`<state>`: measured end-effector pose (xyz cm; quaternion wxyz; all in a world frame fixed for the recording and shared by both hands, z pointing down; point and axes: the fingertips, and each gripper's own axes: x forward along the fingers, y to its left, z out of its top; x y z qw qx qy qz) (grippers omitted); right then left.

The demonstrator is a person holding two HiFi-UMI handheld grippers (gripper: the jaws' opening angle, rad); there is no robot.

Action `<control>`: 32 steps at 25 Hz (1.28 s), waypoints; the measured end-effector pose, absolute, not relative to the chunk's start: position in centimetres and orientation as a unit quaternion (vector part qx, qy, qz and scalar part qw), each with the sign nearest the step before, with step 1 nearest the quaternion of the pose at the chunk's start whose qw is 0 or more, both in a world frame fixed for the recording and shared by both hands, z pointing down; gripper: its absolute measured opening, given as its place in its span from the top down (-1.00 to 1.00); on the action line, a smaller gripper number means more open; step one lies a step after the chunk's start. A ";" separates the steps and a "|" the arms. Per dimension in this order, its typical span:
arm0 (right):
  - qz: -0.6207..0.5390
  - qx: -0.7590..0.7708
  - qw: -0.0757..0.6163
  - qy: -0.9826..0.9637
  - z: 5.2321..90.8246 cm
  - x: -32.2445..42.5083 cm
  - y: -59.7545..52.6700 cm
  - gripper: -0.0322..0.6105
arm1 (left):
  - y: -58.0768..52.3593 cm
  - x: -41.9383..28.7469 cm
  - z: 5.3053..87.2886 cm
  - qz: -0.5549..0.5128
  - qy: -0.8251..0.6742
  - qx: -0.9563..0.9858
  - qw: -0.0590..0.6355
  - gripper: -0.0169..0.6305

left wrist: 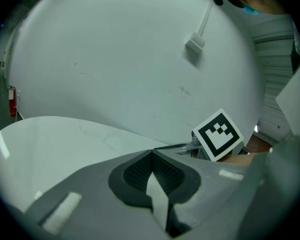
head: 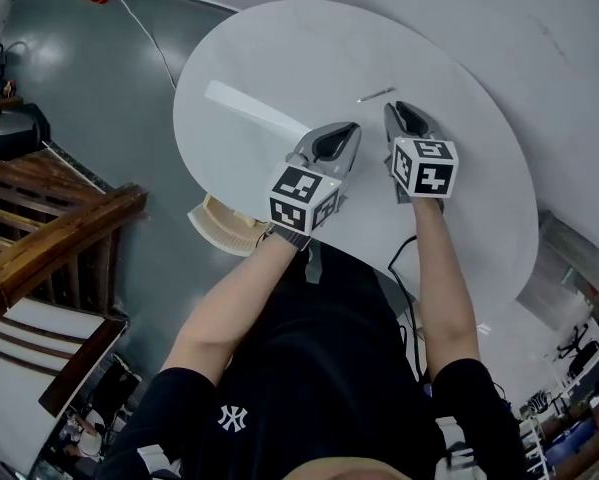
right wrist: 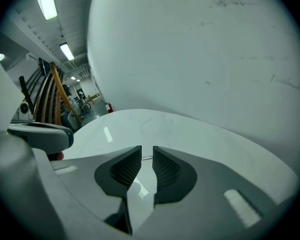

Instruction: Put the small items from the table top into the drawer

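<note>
Nearest, what looks like the open drawer (head: 222,225) juts from under the near-left rim of the round white table (head: 279,58); I cannot tell whether anything lies in it. Over the top, the left gripper (head: 351,128) has its jaws closed on nothing. The right gripper (head: 400,109) is slightly parted and empty. Just beyond it lies a thin metal pin (head: 376,94), the only small item in sight, so that at least remains to be put away. Farther off are a grey floor (head: 99,88), wooden stair rails (head: 59,233) and a white wall (head: 539,28).

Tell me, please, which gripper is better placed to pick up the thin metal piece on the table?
The right gripper: its jaws stand apart, with the thin metal piece just ahead of them. The left gripper is shut and farther back.
</note>
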<state>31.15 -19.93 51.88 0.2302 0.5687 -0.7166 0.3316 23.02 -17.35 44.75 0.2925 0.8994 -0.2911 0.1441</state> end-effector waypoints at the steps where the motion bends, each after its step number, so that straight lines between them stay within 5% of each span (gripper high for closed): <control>1: 0.334 0.569 0.232 -0.715 52.3 31.6 -20.3 0.61 | -17.6 23.2 44.9 0.145 -0.291 0.899 0.293 0.95; 32: 0.414 0.537 0.232 -0.697 58.9 32.8 -23.9 0.71 | -19.6 23.7 48.4 0.168 -0.303 0.884 0.315 0.95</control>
